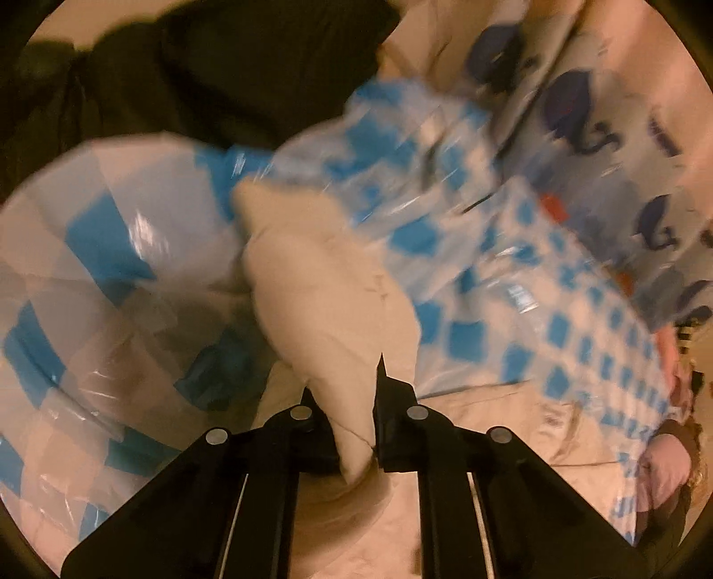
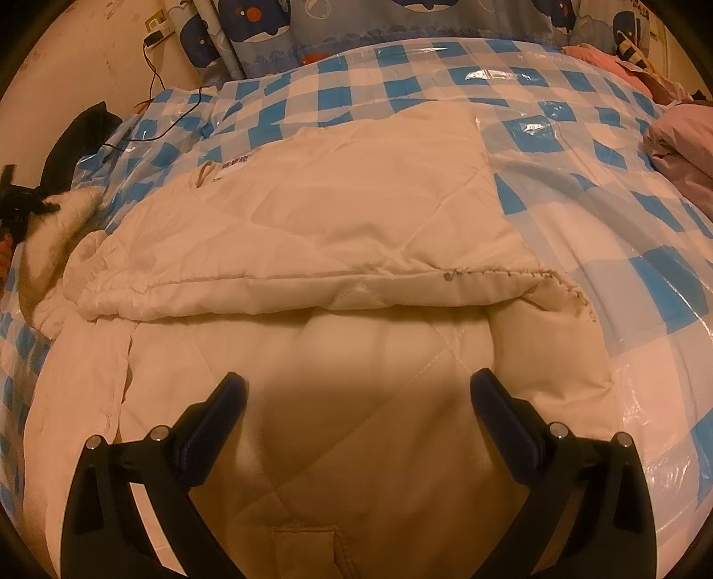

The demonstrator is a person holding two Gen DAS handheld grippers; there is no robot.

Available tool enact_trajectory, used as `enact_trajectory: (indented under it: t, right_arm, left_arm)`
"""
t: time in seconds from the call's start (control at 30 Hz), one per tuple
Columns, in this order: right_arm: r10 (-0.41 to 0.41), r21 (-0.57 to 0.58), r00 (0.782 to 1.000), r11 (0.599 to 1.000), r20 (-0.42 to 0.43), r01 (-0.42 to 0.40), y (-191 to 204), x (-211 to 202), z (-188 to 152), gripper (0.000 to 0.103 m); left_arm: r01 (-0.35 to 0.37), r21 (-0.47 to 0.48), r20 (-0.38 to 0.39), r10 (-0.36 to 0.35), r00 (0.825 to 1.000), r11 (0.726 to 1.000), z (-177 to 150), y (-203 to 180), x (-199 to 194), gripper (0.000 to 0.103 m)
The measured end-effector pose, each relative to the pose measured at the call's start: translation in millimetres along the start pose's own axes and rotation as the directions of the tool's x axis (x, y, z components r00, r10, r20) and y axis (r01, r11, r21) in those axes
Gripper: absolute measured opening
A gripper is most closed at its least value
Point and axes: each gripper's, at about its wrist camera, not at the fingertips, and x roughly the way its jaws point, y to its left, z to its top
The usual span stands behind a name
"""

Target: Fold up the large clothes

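Left tongs (image 1: 363,414) closed on a fold of the cream quilted jacket (image 1: 321,285), the pinched cloth rising from between the black fingers toward 12 o'clock of the left wrist view, which is blurred; right tongs (image 2: 358,403) spread wide, gripping nothing, poised above the same cream quilted jacket (image 2: 338,231), whose padded surface fills the gap between the two fingers.

Jacket, right wrist view: spread across the centre of the bed, its upper portion folded over the lower so that a stitched hem runs from 9 o'clock to 3 o'clock across the middle; a small label (image 2: 235,163) near the folded edge at 11 o'clock; a ribbed cuff (image 2: 73,285) at 9 o'clock.

Beneath the jacket: a glossy blue-and-white checked plastic sheet (image 2: 579,214), covering the bed and extending to 12 and 3 o'clock; in the left wrist view the same sheet (image 1: 526,267) lies crumpled around the lifted fold.

Surroundings, right wrist view: a blue cartoon-print fabric (image 2: 401,26) at 12 o'clock; pink cloth (image 2: 682,147) at 2 o'clock; a dark garment (image 2: 84,129) and a thin cable (image 2: 153,89) at 10 o'clock.
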Motion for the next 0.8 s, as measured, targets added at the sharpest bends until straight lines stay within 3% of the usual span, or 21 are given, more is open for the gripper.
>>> enact_trajectory:
  t: [0.07,0.13,0.3,0.5,0.6,0.7,0.8]
  right_arm:
    - [0.005,0.008,1.0,1.0,-0.002,-0.005,-1,0,1,0.097]
    - [0.009,0.016,1.0,1.0,-0.004,-0.009,-1,0,1,0.097]
    - [0.044,0.07,0.999,0.997,-0.015,-0.043,-5,-5,4,0.097]
    - [0.207,0.207,0.978,0.957,0.014,-0.205,-17,-22,10,0.097]
    - [0.298,0.311,0.954,0.903,0.043,-0.296,-32,-29,11,0.097]
    - [0.377,0.425,0.923,0.825,0.078,-0.373,-53,-32,10,0.097]
    - [0.433,0.523,0.893,0.737,0.12,-0.428,-75,-34,8,0.097]
  left_arm:
    - [0.069,0.018,0.061,-0.07,0.996,0.997,-2,-15,-27,0.008]
    - [0.09,0.038,0.094,-0.094,0.991,0.995,-4,-30,-48,0.008]
    - [0.187,0.119,0.177,-0.207,0.962,0.975,-17,-83,-101,0.008]
    - [0.245,0.246,0.184,-0.294,0.938,0.938,-52,-159,-121,0.008]
    - [0.278,0.305,0.153,-0.335,0.93,0.911,-82,-202,-114,0.008]
    - [0.293,0.367,0.107,-0.354,0.929,0.883,-118,-248,-91,0.008]
    - [0.233,0.487,0.053,-0.294,0.954,0.842,-173,-295,-51,0.008]
